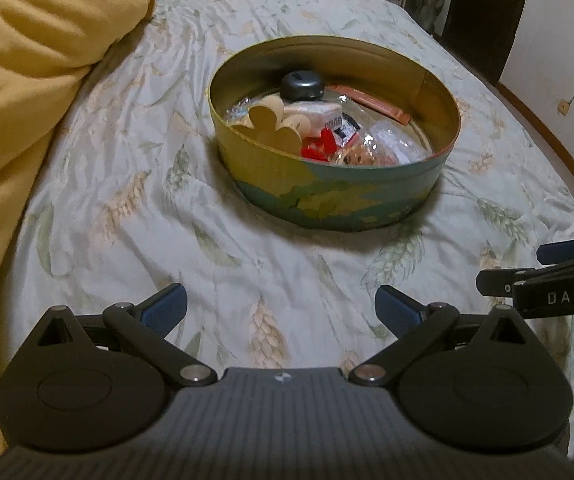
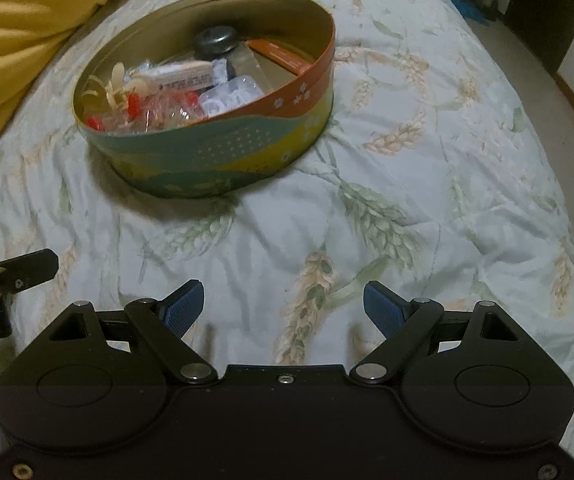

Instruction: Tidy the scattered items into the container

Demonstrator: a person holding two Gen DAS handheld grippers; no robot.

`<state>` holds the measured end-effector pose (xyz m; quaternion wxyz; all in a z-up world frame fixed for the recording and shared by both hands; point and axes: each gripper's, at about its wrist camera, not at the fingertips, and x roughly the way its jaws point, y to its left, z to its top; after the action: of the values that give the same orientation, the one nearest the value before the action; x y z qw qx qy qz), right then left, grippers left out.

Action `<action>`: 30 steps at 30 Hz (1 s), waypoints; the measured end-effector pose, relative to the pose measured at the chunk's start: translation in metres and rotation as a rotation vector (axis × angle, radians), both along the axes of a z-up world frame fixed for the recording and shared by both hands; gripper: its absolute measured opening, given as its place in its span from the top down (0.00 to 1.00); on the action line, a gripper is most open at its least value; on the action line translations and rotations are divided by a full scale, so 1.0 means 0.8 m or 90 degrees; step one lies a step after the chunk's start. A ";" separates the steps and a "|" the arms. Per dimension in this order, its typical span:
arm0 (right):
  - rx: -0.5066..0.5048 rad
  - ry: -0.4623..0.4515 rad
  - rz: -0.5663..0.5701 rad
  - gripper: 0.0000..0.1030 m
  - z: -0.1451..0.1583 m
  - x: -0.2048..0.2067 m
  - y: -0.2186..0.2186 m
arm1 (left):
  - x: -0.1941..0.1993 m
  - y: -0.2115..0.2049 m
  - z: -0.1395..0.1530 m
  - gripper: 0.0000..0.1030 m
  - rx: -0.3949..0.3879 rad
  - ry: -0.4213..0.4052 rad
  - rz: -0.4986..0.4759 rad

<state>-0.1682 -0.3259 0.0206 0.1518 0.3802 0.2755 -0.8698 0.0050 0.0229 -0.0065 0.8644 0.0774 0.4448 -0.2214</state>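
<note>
Home bedroom: bed with wheat-print quilt (image 1: 247,264), yellow blanket (image 1: 39,40), dark door (image 1: 483,12).

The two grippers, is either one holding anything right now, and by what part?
Nothing is held. The left gripper and right gripper both stand open and empty above the bedspread.

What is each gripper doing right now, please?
Left gripper: open, holding nothing.
Right gripper: open, holding nothing.

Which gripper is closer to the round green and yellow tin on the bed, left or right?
Too close to call. The left gripper and right gripper both hover open over the quilt, short of the round green and yellow tin, which sits ahead between them.
</note>
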 end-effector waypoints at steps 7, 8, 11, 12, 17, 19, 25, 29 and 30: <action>0.041 0.025 0.032 0.16 -0.012 0.008 -0.011 | 0.004 0.006 -0.017 0.00 -0.012 0.021 0.010; 0.046 0.024 0.034 0.16 -0.015 0.007 -0.012 | 0.005 0.004 -0.019 0.00 -0.016 0.023 0.011; 0.059 0.020 0.034 0.15 -0.022 0.002 -0.016 | 0.008 -0.001 -0.030 0.00 -0.017 0.033 0.014; 0.064 0.020 0.035 0.15 -0.024 0.001 -0.017 | 0.009 -0.004 -0.034 0.00 -0.015 0.037 0.014; 0.077 0.018 0.044 0.14 -0.035 -0.005 -0.022 | 0.014 -0.011 -0.047 0.00 -0.001 0.040 0.017; 0.075 0.009 0.043 0.13 -0.040 -0.010 -0.025 | 0.016 -0.012 -0.048 0.00 -0.003 0.038 0.020; 0.085 0.016 0.050 0.13 -0.049 -0.018 -0.033 | 0.021 -0.015 -0.059 0.00 0.012 0.037 0.034; 0.093 0.022 0.044 0.13 -0.056 -0.024 -0.035 | 0.025 -0.019 -0.067 0.00 0.016 0.045 0.038; 0.091 0.021 0.041 0.13 -0.056 -0.025 -0.035 | 0.024 -0.021 -0.068 0.00 0.018 0.044 0.036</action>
<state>-0.1884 -0.3540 -0.0245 0.1476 0.3666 0.3517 -0.8486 0.0245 0.0064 -0.0611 0.8531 0.0694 0.4798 -0.1927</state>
